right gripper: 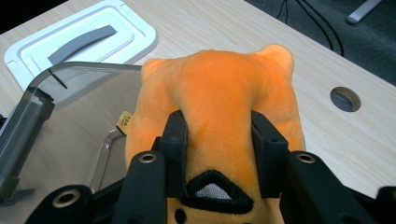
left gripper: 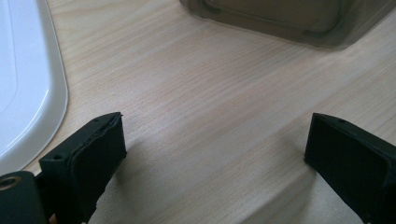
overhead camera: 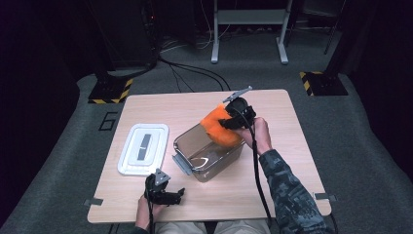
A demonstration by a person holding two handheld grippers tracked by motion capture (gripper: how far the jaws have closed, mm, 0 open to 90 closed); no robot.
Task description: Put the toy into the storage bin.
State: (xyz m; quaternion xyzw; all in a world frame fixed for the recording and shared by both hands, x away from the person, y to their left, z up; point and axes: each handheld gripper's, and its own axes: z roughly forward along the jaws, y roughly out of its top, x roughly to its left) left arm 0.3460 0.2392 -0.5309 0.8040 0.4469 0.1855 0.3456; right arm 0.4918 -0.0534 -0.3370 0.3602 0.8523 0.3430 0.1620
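Plush toy (right gripper: pixel 219 107) lower face cut off — box (left gripper: pixel 285 18) and lid (left gripper: pixel 23 84) cropped at edges.

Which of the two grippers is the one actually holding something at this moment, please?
The right gripper, above the far rim of the clear container: its jaws pinch the orange plush toy. The left gripper rests near the table's front edge, jaws wide apart over bare wood.

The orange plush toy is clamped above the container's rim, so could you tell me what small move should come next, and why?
Probably lower it: the right hand-held gripper squeezes the orange plush toy over the open clear container, whose white lid lies aside on the table.
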